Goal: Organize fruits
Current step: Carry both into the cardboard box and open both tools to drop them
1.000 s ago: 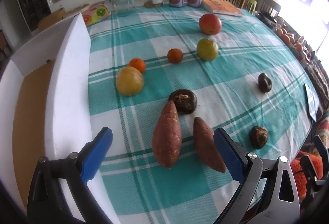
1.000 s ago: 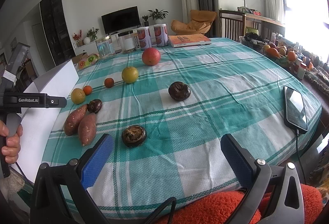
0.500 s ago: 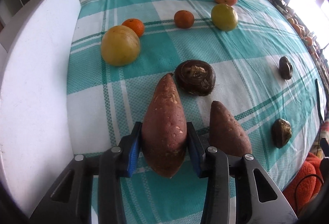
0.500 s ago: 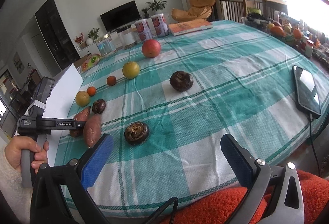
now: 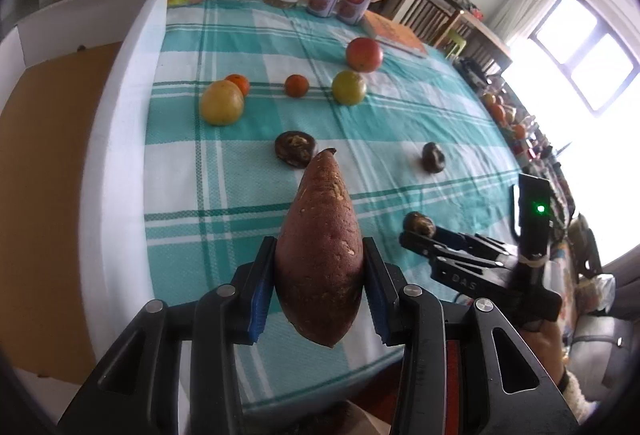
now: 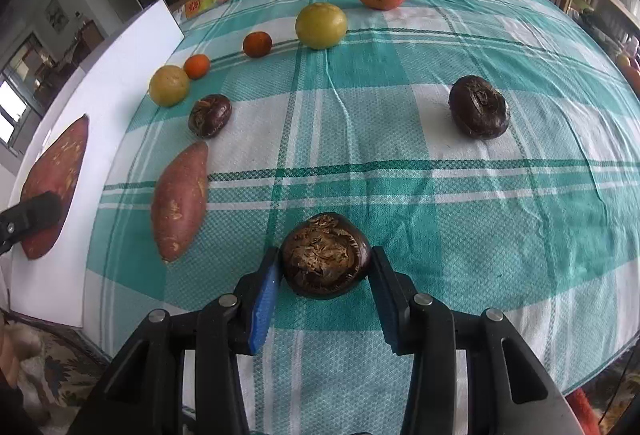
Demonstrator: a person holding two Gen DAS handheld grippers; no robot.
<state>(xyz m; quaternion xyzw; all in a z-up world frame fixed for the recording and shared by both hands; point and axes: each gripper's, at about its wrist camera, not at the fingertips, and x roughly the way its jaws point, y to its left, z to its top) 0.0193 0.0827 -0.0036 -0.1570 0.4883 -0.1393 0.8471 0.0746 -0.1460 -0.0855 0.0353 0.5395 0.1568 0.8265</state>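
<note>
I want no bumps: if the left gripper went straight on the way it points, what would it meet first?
Probably the checked tablecloth, near the dark round fruit beyond the held sweet potato; depth is unclear.

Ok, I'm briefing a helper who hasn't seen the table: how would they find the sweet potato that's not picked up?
On the teal checked tablecloth, look along the left side by the white box. The sweet potato lies flat there, just below a dark round fruit. It is the only long, pointed, reddish-brown thing on the cloth.

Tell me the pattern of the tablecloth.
Teal and white plaid tablecloth, clearest in the right wrist view.
</note>
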